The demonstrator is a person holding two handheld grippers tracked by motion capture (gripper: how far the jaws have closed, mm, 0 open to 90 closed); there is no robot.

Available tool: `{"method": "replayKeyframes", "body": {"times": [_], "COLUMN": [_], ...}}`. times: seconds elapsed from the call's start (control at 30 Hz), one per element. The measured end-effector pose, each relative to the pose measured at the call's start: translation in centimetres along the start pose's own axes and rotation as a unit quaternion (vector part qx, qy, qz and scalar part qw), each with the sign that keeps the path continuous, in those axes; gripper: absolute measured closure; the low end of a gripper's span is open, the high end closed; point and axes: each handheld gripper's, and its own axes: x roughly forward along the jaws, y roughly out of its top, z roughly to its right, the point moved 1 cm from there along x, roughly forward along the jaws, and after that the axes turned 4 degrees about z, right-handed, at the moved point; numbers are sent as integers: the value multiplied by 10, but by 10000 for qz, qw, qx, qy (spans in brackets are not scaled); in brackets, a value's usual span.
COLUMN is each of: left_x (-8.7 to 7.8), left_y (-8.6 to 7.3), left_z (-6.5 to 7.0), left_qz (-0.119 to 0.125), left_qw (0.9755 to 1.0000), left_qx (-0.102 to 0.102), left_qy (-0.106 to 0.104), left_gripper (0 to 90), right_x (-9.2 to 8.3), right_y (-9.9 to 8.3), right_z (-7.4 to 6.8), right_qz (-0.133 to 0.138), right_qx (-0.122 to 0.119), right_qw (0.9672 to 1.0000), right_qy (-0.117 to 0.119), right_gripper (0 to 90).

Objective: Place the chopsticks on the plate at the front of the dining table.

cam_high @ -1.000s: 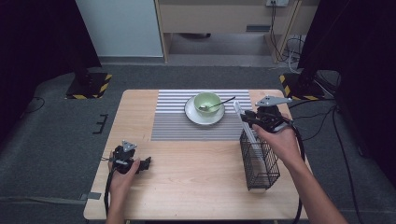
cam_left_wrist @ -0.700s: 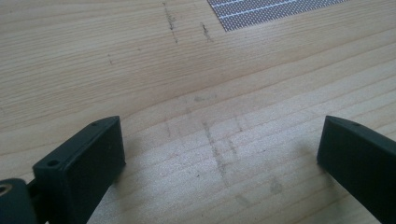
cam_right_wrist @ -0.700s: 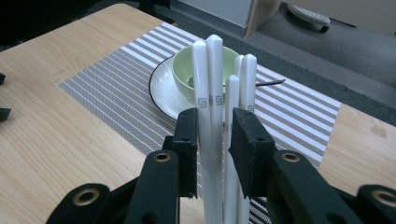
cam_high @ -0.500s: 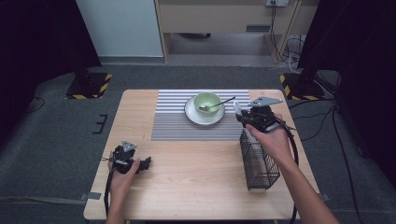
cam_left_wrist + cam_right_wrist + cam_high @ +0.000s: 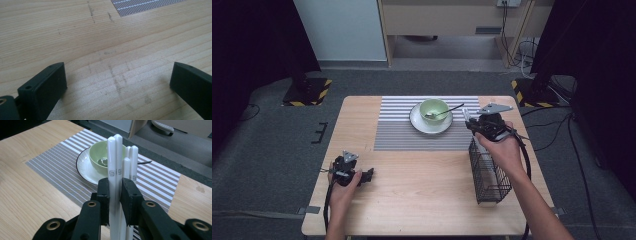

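Green bowl (image 5: 434, 108) holds a spoon (image 5: 445, 112); wire basket (image 5: 488, 172) holds chopsticks (image 5: 117, 165).

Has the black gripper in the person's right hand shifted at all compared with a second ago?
Yes, slightly: the right gripper, jaws just closing on white chopsticks, edged toward the white saucer, away from the table's right edge.

A wooden table (image 5: 422, 200) is seen, with a grey striped placemat (image 5: 402, 132) laid across its far half. On the placemat a white plate (image 5: 418, 122) is set, and on the plate stands a pale green bowl (image 5: 434, 107). A spoon (image 5: 447, 111) is rested in the bowl, its handle angled over the rim.
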Motion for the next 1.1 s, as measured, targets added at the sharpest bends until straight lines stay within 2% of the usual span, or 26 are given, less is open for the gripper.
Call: {"method": "replayKeyframes", "body": {"times": [0.23, 0.77, 0.93, 1.1], "left_x": [0, 0, 0, 0], "left_y": [0, 0, 0, 0], "left_z": [0, 0, 0, 0], "left_qz": [0, 0, 0, 0], "left_qw": [10000, 10000, 10000, 10000], "left_qx": [0, 0, -1, -2], "left_qy": [0, 0, 0, 0], "left_gripper": [0, 0, 0, 0], "right_x": [-1, -3, -7, -14], "right_y": [0, 3, 5, 11], "right_z": [3, 4, 8, 11], "right_qz": [28, 169, 312, 483], "right_qx": [28, 155, 307, 358], "right_qw": [10000, 9995, 9986, 9977], "right_qy": [29, 199, 280, 318], "right_gripper": [836, 840, 840, 841]}}
